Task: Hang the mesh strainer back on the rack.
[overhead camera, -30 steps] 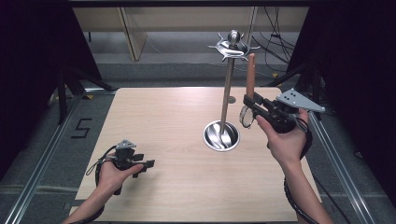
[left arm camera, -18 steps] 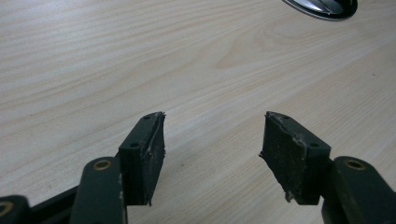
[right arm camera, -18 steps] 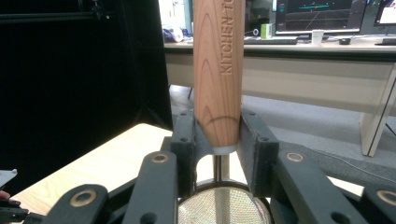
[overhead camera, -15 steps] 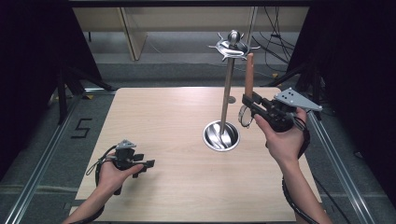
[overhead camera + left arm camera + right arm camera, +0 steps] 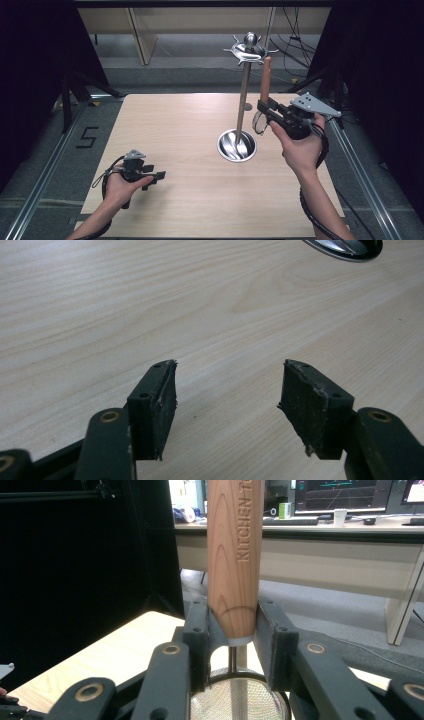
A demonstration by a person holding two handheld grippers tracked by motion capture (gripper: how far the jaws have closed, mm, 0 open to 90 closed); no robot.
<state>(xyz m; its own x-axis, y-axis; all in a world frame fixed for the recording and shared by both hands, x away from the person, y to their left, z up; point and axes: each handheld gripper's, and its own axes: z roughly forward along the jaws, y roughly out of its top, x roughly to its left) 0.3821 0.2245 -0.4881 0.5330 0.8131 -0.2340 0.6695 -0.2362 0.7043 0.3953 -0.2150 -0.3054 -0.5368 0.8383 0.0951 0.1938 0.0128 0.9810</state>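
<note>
Right tongs (image 5: 232,630) clamped on strainer (image 5: 263,92), low on wooden handle; held upright beside rack (image 5: 244,107), above table (image 5: 170,130). Handle stiff, smooth; mesh end light, dents easily. Grip wood only. Left tongs (image 5: 227,390) wide, empty.

The left hand (image 5: 122,182) rests low at the near left, its forearm coming in from the bottom edge, and the left tool (image 5: 159,175) points right with its two black pads spread wide and nothing between them. The right hand (image 5: 300,145) is raised on a lifted forearm; the right tool (image 5: 261,106) points left, its pads pressed against what it holds.
</note>
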